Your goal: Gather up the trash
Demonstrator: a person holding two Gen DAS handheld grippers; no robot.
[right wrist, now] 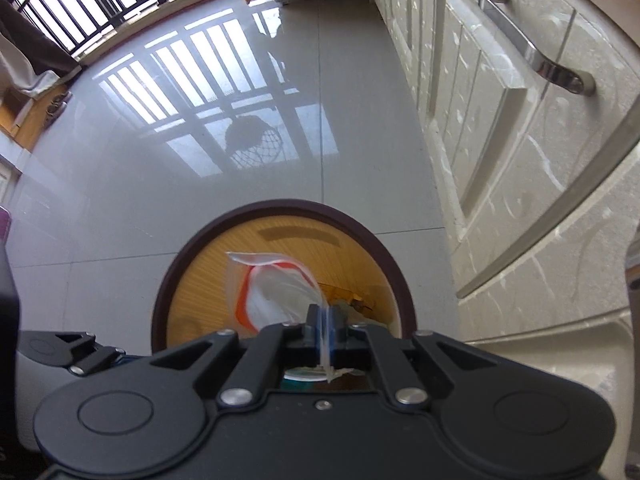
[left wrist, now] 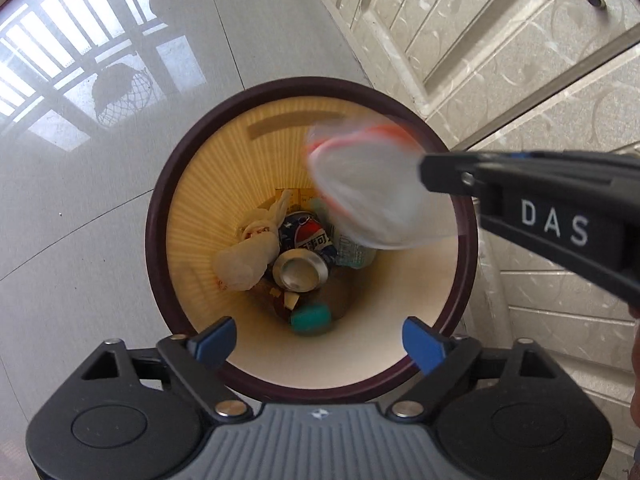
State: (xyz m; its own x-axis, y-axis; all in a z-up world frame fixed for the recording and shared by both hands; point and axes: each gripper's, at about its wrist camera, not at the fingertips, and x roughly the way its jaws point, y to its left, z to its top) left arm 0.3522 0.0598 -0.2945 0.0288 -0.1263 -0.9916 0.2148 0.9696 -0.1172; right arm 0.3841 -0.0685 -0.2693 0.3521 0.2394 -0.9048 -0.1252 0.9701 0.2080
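Note:
A round trash bin (left wrist: 160,208) with a dark brown rim and cream inside stands on the floor. It also shows in the right wrist view (right wrist: 280,206). Inside lie a Pepsi can (left wrist: 306,254), a crumpled white bag (left wrist: 248,256), a bottle (left wrist: 352,254) and a teal piece (left wrist: 311,318). My right gripper (right wrist: 325,316) is shut on a clear plastic bag with a red strip (right wrist: 276,288) and holds it over the bin's mouth. In the left wrist view the bag (left wrist: 368,188) is blurred. My left gripper (left wrist: 316,344) is open and empty over the bin's near rim.
White patterned cabinet doors (right wrist: 520,128) with a metal handle (right wrist: 532,48) stand close on the right of the bin. Glossy grey tile floor (right wrist: 160,184) stretches left and ahead to a barred balcony window (right wrist: 80,4).

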